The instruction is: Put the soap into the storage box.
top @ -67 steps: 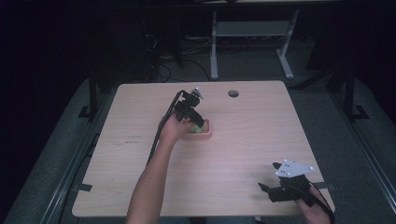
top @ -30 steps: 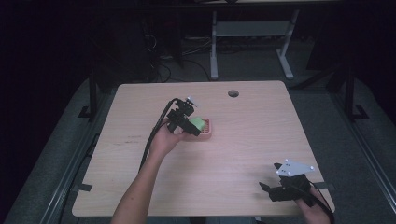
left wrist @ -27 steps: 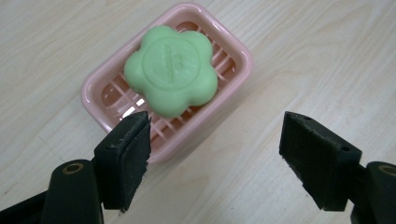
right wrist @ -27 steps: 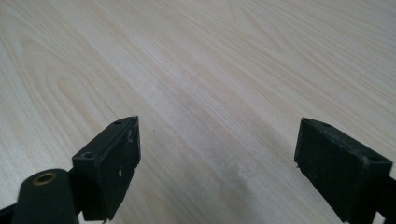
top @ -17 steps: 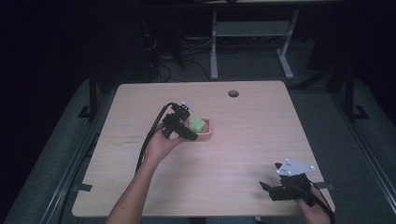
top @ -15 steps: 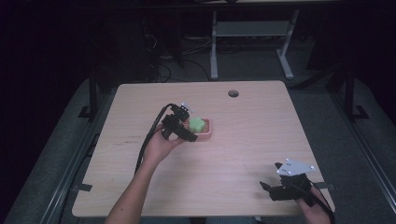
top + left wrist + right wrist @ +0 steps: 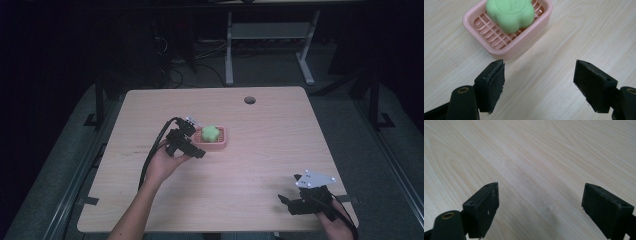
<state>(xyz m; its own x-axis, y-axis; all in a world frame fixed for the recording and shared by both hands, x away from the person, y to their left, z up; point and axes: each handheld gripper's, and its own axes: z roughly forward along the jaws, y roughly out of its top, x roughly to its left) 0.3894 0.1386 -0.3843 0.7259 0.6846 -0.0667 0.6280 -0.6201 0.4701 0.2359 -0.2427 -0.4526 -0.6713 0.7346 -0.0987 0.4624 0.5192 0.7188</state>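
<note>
Bare wood is lying open between the spread jaws of the left gripper [image 7: 539,82], and the only thing standing ahead of them is the pink soap dish [image 7: 526,40], which is sitting just beyond the jaw tips with the green soap [image 7: 510,13] rising above its rim. The right gripper [image 7: 540,207] is facing nothing but bare bench [image 7: 260,165], its jaws apart. Well apart from the dish, a round hole [image 7: 249,100] is breaking the bench top near the far edge.
</note>
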